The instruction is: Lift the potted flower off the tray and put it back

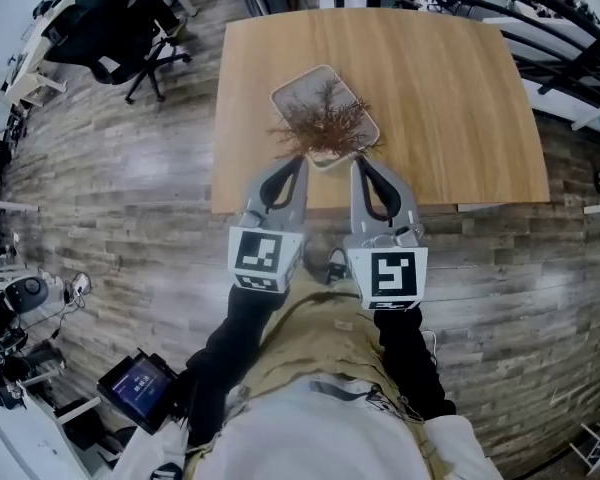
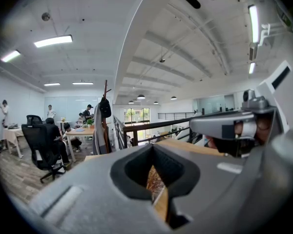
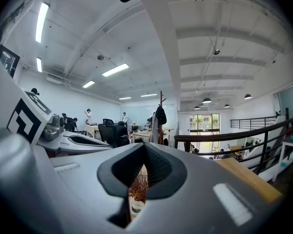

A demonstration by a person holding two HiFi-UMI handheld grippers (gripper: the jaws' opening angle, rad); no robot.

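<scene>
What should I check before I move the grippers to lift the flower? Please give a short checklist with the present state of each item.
1. Flower stands on tray: ok.
2. Tray lies wholly on table: ok.
3. Left gripper open for the grasp: not ok, jaws together.
4. Right gripper open for the grasp: not ok, jaws together.
5. Both grippers empty: ok, nothing between the jaws.
6. Both grippers face the flower: ok, one at each side of the tray's near corner.
</scene>
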